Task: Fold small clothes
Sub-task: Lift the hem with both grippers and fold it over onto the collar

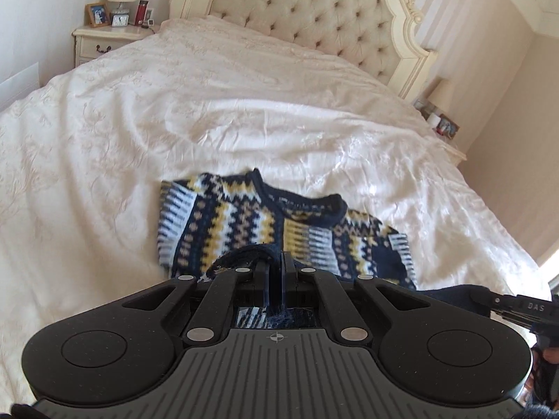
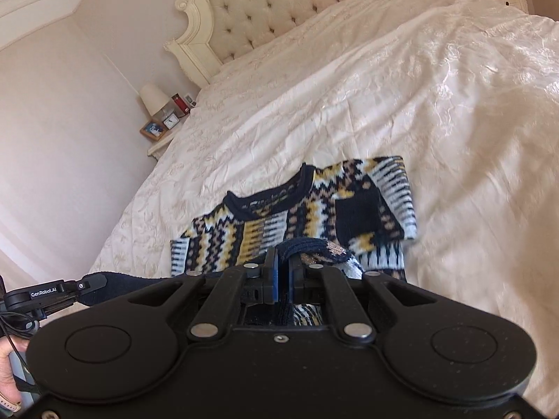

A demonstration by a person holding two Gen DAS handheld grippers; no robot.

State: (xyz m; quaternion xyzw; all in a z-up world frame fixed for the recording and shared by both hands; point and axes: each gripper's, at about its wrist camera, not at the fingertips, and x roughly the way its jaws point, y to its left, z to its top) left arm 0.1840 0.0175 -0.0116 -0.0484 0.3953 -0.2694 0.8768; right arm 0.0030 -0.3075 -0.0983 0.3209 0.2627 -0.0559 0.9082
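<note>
A small knitted sweater [image 1: 244, 216] in navy, yellow, white and tan zigzags lies on the cream bedspread, its neckline pointing toward the headboard. My left gripper [image 1: 282, 262] is shut on the sweater's dark navy hem, which is lifted off the bed at the near edge. In the right wrist view the same sweater [image 2: 314, 206] shows with a sleeve folded across its chest. My right gripper [image 2: 283, 262] is shut on the hem too, with a ribbed navy band bunched over its fingers. Each gripper appears at the edge of the other's view.
The wide bed [image 1: 174, 122] with a cream embroidered cover reaches to a tufted headboard [image 1: 314, 10]. A nightstand [image 1: 104, 35] with a lamp, a photo frame and a clock stands at one side. Another nightstand [image 1: 443, 125] stands at the other side. A hand [image 2: 8, 366] holds the left gripper's handle.
</note>
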